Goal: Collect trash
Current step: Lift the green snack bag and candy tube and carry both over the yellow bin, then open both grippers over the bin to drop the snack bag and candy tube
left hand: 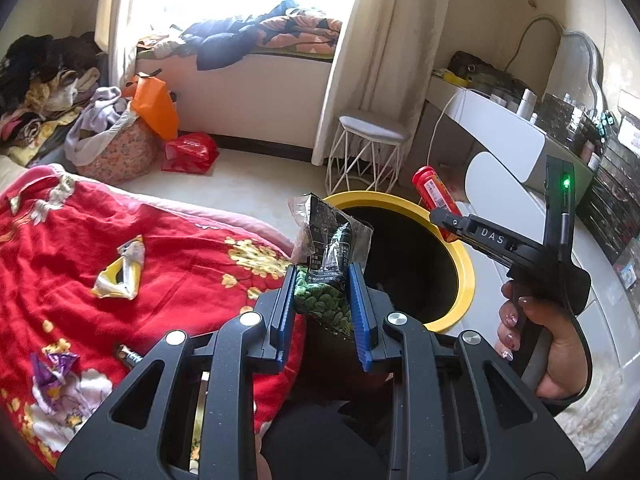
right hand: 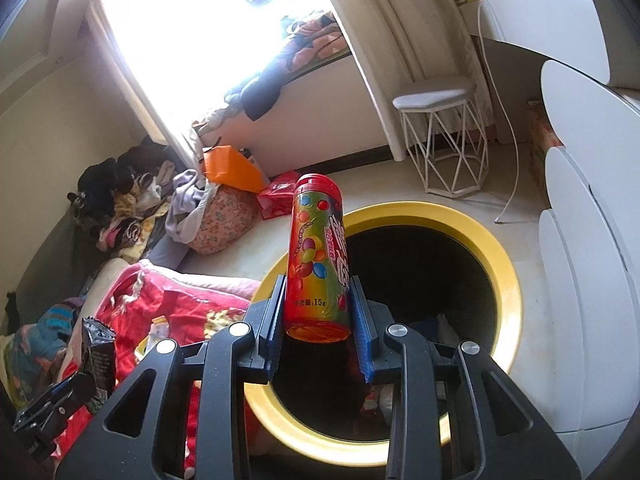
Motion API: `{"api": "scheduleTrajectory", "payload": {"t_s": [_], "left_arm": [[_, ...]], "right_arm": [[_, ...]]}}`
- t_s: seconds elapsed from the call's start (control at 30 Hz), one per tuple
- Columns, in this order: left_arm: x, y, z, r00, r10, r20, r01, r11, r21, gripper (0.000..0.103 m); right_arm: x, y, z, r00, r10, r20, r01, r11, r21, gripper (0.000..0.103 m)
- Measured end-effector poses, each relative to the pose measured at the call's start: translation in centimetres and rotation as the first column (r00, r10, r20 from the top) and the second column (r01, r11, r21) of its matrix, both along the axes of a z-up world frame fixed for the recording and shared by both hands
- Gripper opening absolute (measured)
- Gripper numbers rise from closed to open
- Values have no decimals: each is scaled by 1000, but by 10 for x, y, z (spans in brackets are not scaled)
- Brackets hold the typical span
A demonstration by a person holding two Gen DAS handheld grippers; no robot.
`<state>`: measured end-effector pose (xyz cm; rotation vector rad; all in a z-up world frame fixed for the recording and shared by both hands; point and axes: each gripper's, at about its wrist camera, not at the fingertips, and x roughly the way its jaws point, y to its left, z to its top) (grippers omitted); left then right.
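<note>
Left gripper jaws clenched on snack bag, right gripper jaws grasping candy tube, bin at 12 o'clock.

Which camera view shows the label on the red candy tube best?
The right wrist view: the red candy tube stands close between the jaws, its printed side facing the lens. The left wrist view shows it small, far and partly hidden.

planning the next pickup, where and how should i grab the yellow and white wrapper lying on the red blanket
Take the yellow and white wrapper by its raised crumpled top end, coming down from above. It lies flat and apart from other trash on the soft red blanket, so a side approach would likely snag the fabric; the lifted folds probably give the claw something to pinch.
</note>
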<state>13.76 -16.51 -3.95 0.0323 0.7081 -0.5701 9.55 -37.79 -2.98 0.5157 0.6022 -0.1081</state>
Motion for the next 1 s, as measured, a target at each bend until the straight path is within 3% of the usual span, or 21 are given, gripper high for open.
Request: {"api": "scheduleTrajectory", "payload": {"t_s": [1.0], "left_arm": [[33, -72, -46, 994, -71, -83, 76, 995, 67, 19]], "right_arm": [[0, -38, -30, 994, -72, -79, 75, 997, 33, 29]]}}
